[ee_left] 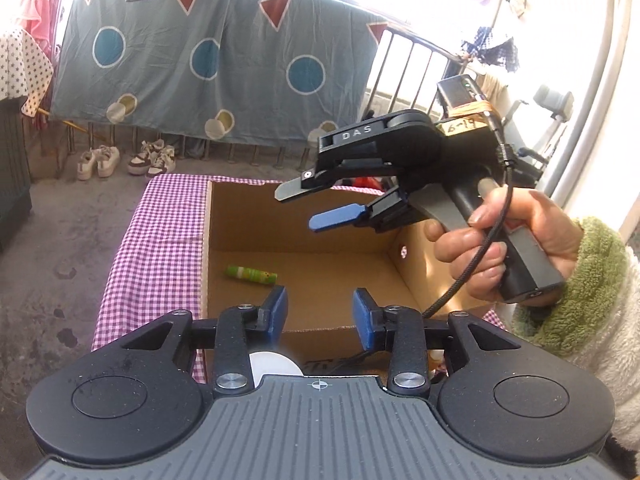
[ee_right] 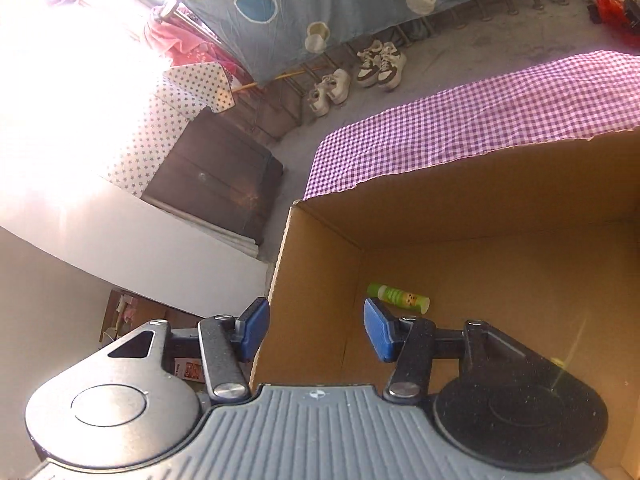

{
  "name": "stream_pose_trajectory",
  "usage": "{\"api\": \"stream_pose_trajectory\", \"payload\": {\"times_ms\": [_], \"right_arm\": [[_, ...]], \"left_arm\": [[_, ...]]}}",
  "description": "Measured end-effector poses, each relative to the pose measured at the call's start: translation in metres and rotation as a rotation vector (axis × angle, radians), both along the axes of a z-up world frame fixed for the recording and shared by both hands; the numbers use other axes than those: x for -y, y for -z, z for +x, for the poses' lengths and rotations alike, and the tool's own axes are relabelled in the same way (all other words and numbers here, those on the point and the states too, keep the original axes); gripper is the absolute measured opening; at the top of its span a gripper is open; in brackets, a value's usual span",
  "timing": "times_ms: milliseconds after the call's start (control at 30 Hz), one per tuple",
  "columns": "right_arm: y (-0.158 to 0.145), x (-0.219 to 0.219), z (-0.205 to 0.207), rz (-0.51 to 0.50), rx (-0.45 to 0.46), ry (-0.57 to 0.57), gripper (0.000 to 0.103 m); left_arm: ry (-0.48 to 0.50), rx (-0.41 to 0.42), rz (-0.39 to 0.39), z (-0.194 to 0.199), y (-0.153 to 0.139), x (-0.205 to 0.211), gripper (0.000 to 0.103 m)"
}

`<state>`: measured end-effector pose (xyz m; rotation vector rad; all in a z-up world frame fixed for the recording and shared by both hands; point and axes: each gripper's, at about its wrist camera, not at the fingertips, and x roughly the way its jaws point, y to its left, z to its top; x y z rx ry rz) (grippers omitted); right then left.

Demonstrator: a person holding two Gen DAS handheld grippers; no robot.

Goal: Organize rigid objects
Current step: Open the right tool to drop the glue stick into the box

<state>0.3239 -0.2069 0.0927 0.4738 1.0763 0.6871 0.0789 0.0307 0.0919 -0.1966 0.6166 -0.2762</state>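
Observation:
An open cardboard box (ee_left: 248, 216) (ee_right: 480, 200) stands on a table with a purple gingham cloth (ee_left: 160, 240) (ee_right: 480, 112). A green tube (ee_left: 252, 274) (ee_right: 398, 298) lies on its side on the box floor, near the left wall. My left gripper (ee_left: 320, 308) hangs over the box's near edge, open, with nothing between its blue pads. My right gripper (ee_left: 296, 208) (ee_right: 316, 324) hovers above the box, held by a hand (ee_left: 500, 240) in a green-cuffed fleece sleeve. It is open too, and it holds nothing.
A white round object (ee_left: 276, 364) peeks out under my left gripper, in front of the box. Two pairs of shoes (ee_left: 128, 158) (ee_right: 360, 76) sit on the concrete floor below a patterned blanket (ee_left: 208, 60) hung on a railing. A dark cabinet (ee_right: 216, 176) stands to the left.

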Motion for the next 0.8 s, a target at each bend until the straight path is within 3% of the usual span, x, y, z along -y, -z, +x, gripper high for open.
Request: {"api": "stream_pose_trajectory", "payload": {"times_ms": [167,367,533,800], "right_arm": [[-0.034,0.059,-0.061,0.083,0.09,0.047,0.055],[-0.034,0.128,-0.147,0.139,0.156,0.145,0.055],[0.002,0.175,-0.207,0.147,0.153,0.3,0.055],[0.098,0.191,-0.242,0.213,-0.024,0.464,0.052]], "left_arm": [[0.012,0.04,-0.013,-0.018,-0.007,0.01,0.044],[0.061,0.048,0.01,-0.032,-0.004,0.027,0.05],[0.138,0.007,0.028,-0.037,0.012,0.045,0.051],[0.255,-0.115,0.127,-0.029,0.061,0.094,0.05]]}}
